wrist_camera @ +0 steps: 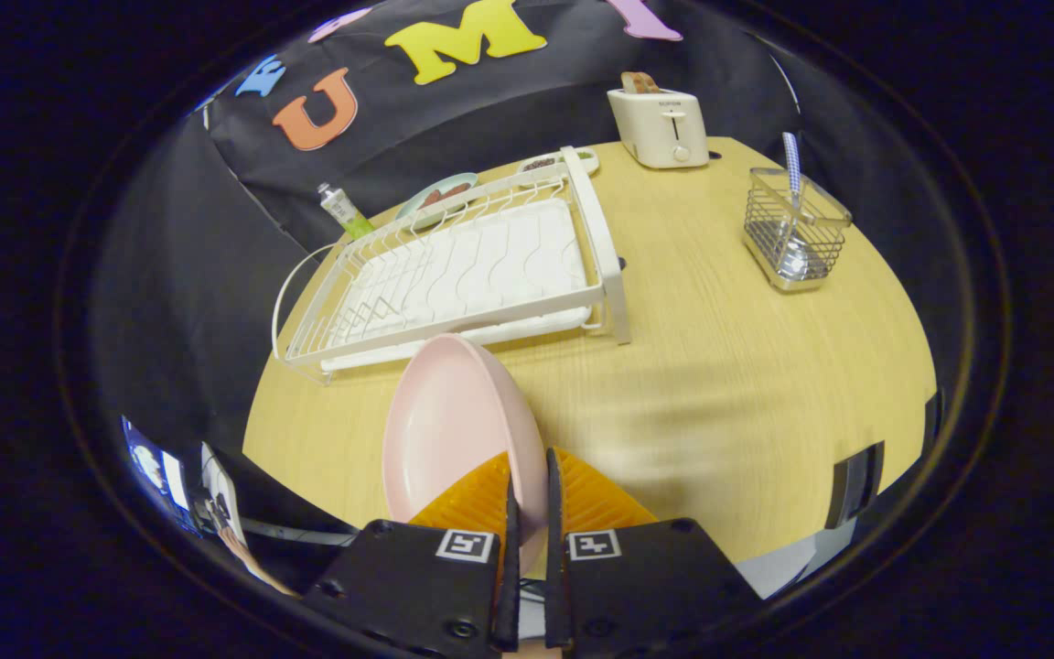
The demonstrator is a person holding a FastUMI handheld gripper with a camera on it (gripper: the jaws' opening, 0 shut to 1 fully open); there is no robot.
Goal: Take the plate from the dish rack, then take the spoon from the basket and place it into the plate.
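Two fingers of the claw are pinched tight on the rim of the pink plate; the plate is held on its edge above the worktop, just in front of the white dish rack; further off, the spoon is seen standing in the wire basket; a toaster is set beyond it.

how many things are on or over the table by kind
plates: 1, pink, held on edge in the gripper — plate
dish racks: 1 — rack
baskets: 1 — basket
spoons: 1 — spoon
toasters: 1 — toaster
tubes: 1 — tube
small dishes: 2 —
total: 8
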